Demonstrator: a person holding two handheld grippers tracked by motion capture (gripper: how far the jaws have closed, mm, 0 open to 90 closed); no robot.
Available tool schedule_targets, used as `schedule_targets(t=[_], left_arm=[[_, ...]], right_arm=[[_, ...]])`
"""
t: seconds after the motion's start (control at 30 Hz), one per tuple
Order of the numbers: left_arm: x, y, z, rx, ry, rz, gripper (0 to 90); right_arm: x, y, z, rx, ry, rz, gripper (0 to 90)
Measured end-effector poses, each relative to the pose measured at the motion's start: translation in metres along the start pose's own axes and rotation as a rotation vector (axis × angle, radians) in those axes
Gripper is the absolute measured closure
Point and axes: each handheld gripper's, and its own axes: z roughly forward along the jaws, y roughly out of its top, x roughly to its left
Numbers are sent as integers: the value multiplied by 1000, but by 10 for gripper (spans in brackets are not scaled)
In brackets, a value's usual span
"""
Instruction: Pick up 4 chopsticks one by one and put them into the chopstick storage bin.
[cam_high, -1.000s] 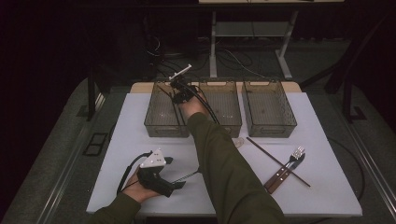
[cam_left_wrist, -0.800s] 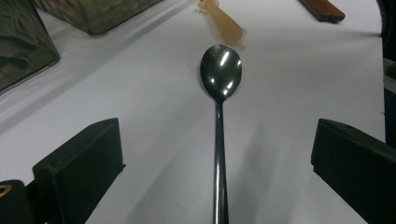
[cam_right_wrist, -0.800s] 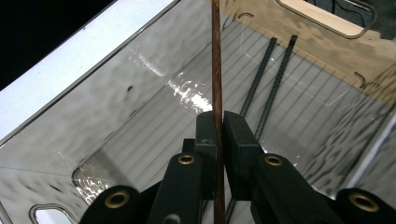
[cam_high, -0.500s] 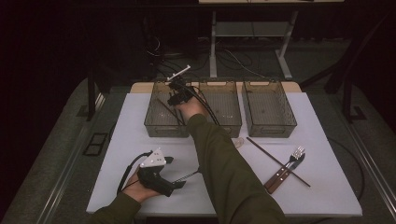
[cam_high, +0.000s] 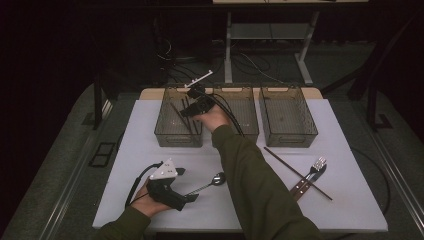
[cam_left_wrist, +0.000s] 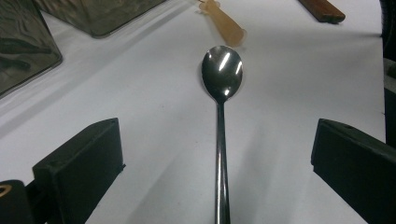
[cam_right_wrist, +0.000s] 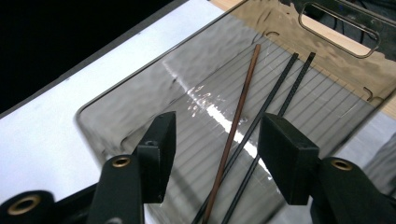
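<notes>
Our right hand-held gripper (cam_right_wrist: 215, 163), jaws just opening, has dropped the brown chopstick (cam_right_wrist: 236, 121) into the smoky plastic bin (cam_right_wrist: 121, 121); our left hand-held gripper (cam_left_wrist: 219, 172) stays spread around the steel spoon (cam_left_wrist: 221, 79), ready to pinch.

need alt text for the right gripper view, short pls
The right gripper, jaws open and holding nothing, hangs over a clear smoky bin on a white table. On the bin's floor lie one brown chopstick and two black chopsticks.

Right gripper (cam_high: 192, 107) over left bin (cam_high: 178, 119), left gripper (cam_high: 187, 186) by spoon (cam_high: 209, 183) on table (cam_high: 150, 130)
</notes>
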Motion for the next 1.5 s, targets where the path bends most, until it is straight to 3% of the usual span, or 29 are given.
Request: schedule_targets(t=[0.33,0.73,0.93,1.13,1.5], left_arm=[[0,0,0,3,3,1,11],[-1,-1,0,3,6,-6,8],[-1,-1,1,0,0,-9,3],[0,-1,2,7,4,-9,0],[3,-2,1,15,8,2,0]], right_arm=[[-6,-29,-47,-62,39,-35,429],[-17,-68,-88,-89,58,-59,351],[-19,-85,-104,-94,68,-84,299],[-24,-107,-116,-92,65,-104,192],[-36,-152,-145,-103,44,-119,187]])
